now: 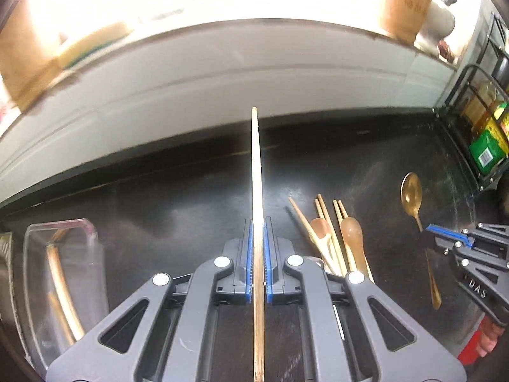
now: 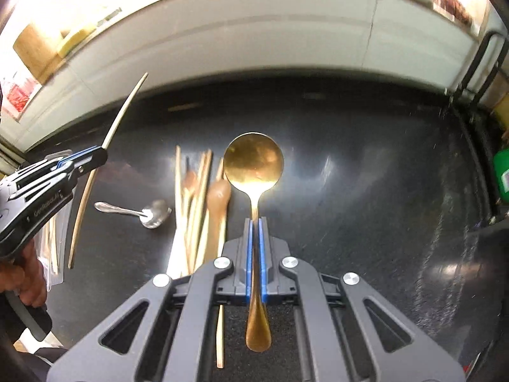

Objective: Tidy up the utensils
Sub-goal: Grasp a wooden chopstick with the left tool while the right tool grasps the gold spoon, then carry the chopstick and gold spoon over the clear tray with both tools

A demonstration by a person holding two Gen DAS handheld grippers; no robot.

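My left gripper (image 1: 257, 222) is shut on a long wooden chopstick (image 1: 256, 159) that runs up between its blue pads, held off the black counter. My right gripper (image 2: 256, 222) is shut on the handle of a gold spoon (image 2: 253, 162), bowl pointing away. In the left wrist view the gold spoon (image 1: 411, 191) hangs at the right in the right gripper (image 1: 445, 234). In the right wrist view the left gripper (image 2: 86, 159) shows at the left with its chopstick (image 2: 121, 117). A pile of chopsticks (image 2: 194, 197) with a brown spoon (image 2: 218, 197) lies between the grippers.
A clear plastic container (image 1: 35, 254) with a few chopsticks inside stands at the left. A silver spoon (image 2: 152, 213) lies on the counter (image 2: 366, 191). A black wire rack with bottles and a green box (image 1: 485, 152) stands at the right. A white wall closes the back.
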